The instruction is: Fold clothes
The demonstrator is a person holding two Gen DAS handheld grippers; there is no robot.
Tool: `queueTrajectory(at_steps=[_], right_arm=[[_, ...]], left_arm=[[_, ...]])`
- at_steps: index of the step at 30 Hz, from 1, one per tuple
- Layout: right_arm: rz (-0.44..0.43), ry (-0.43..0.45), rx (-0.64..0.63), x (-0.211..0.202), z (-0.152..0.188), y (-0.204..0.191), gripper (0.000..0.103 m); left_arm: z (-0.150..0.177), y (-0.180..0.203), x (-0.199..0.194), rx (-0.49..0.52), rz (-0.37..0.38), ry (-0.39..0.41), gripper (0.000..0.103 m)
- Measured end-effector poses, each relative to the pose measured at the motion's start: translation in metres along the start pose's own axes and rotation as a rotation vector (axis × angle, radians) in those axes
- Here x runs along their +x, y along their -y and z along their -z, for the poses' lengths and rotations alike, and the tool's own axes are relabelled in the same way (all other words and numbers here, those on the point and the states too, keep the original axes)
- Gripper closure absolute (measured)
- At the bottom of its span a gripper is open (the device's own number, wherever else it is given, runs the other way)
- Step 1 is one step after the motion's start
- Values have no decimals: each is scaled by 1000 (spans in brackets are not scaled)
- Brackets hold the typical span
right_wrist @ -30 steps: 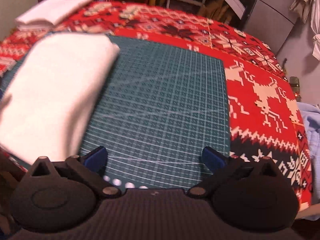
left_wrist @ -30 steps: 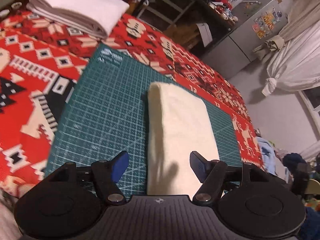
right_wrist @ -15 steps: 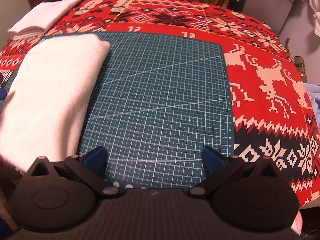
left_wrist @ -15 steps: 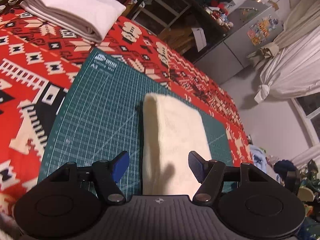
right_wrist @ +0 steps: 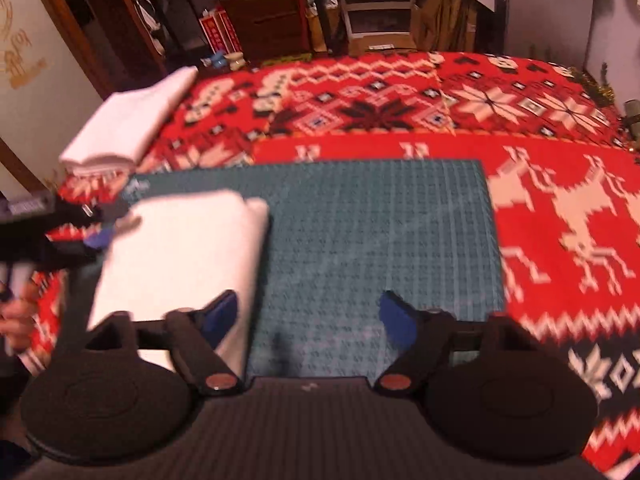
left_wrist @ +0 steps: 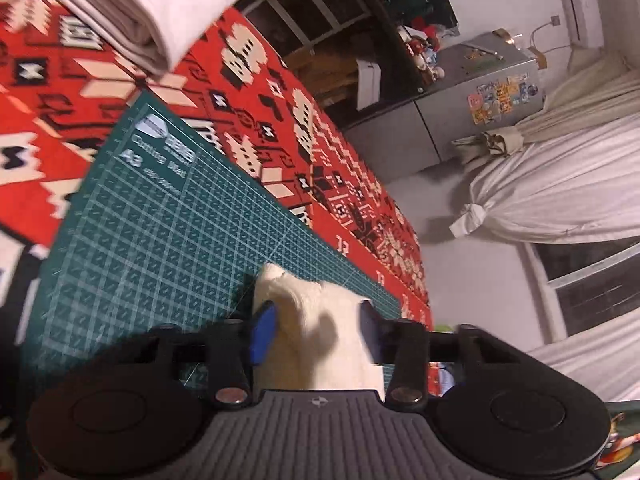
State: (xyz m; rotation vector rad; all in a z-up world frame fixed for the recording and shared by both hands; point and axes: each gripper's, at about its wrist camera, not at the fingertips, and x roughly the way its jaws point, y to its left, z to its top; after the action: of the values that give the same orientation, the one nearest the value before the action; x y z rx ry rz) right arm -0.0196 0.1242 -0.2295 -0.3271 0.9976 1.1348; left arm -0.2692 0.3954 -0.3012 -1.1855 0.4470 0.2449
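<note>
Folded cloth (left_wrist: 320, 332): cream
Cutting mat (right_wrist: 372, 232): dark green, pale grid
Blanket (right_wrist: 560, 216): red, white reindeer, black bands
Far stack (left_wrist: 160, 4): white
Finger pads (right_wrist: 394, 320): blue

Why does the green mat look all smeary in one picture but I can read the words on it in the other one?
Right wrist view: motion blur smears the green mat's grid lines, and the folded cloth looks washed out. Left wrist view: sharper in the middle, so the mat's print reads clearly, though the white folded stack at the top corner is stretched and blurred by the fisheye edge.
</note>
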Motion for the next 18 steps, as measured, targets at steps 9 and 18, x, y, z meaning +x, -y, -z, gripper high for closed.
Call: queueTrajectory(at_steps=[9, 18], right_arm=[[-186, -36, 68, 44, -62, -14, 85], [-180, -150, 68, 93, -81, -19, 103]], left_arm=[[-7, 7, 16, 102, 7, -20, 85], [-4, 5, 20, 132, -50, -29, 86]])
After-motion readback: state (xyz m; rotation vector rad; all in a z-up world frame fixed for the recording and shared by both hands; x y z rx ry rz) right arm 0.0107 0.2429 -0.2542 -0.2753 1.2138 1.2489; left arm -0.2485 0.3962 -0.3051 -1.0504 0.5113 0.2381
